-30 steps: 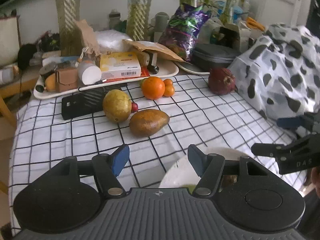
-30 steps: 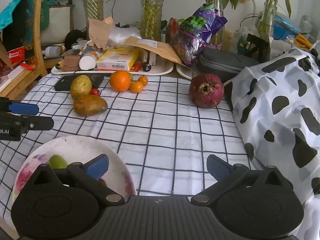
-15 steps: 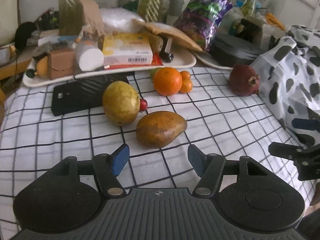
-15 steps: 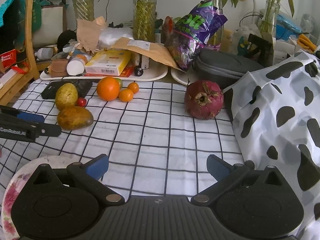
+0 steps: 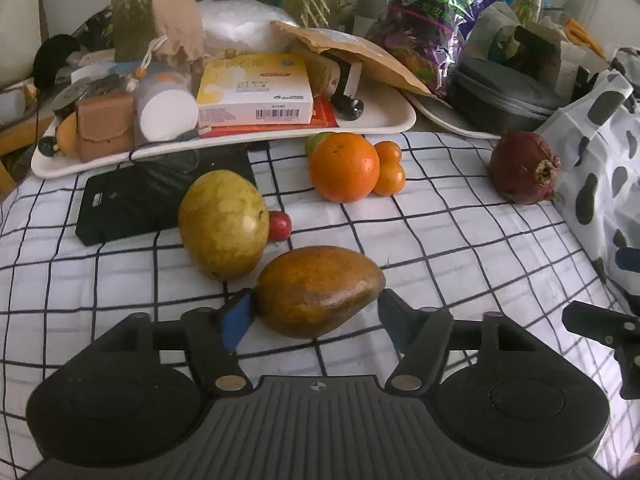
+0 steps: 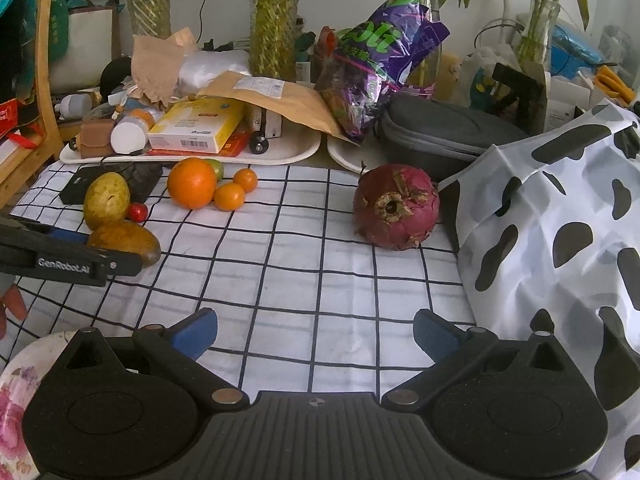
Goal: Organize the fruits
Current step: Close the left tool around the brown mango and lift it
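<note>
A brown mango lies on the checked cloth between the open fingers of my left gripper, whose pads flank it without closing. It shows too in the right wrist view. Behind it sit a yellow-green mango, a small red fruit, a large orange and two small oranges. A dark red dragon fruit lies ahead of my right gripper, which is open and empty. A floral plate sits at the lower left.
A white tray with boxes and bottles runs along the back. A black flat device lies behind the mangoes. A cow-print cloth covers the right side. A grey case, a purple bag and plant vases stand behind.
My left gripper has moved forward off the plate until its open fingers straddle the brown mango. My right gripper has moved forward toward the dragon fruit.
</note>
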Demonstrator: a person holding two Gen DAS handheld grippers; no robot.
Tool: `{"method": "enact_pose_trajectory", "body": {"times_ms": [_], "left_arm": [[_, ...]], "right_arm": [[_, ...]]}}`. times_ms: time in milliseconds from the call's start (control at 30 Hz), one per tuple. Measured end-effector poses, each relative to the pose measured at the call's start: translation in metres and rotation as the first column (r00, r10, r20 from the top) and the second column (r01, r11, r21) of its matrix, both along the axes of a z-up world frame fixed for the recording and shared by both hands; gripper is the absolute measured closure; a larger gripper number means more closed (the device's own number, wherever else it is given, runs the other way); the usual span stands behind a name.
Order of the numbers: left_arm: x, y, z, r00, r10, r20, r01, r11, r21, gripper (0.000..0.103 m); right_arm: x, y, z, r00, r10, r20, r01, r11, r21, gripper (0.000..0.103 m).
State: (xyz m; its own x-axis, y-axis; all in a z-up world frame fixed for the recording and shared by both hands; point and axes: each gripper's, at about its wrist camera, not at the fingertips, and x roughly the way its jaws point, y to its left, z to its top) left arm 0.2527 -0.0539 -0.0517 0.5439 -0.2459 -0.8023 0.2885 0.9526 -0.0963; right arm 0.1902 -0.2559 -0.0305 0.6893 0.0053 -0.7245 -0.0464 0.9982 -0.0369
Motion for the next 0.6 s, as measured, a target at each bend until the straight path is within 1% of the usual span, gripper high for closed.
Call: {"method": "enact_pose_trajectory", "body": {"times_ms": [67, 133, 233, 467, 600], "left_arm": [[0.001, -0.005, -0.001, 1.000, 0.000, 0.005, 0.000, 1.000, 0.007, 0.023], [0.002, -0.011, -0.003, 1.000, 0.007, 0.012, -0.007, 1.000, 0.028, 0.020], [0.004, -0.018, -0.005, 1.000, 0.014, 0.022, -0.016, 0.998, 0.063, 0.019], [0.006, -0.027, -0.008, 0.999, 0.036, 0.016, -0.037, 0.992, 0.123, 0.019], [0.006, -0.030, -0.010, 0.999, 0.047, 0.021, -0.050, 0.989, 0.142, 0.020]], "right_arm": [[0.002, -0.001, 0.000, 1.000, -0.001, 0.000, 0.001, 1.000, -0.001, 0.000], [0.004, -0.002, -0.001, 1.000, 0.000, -0.001, 0.000, 1.000, -0.003, 0.000], [0.005, -0.002, -0.001, 1.000, -0.002, -0.003, 0.002, 1.000, -0.004, 0.000], [0.006, -0.008, -0.002, 1.000, -0.011, -0.007, 0.011, 1.000, 0.001, 0.000], [0.006, -0.008, -0.002, 1.000, -0.009, -0.008, 0.009, 1.000, 0.002, 0.000]]}}
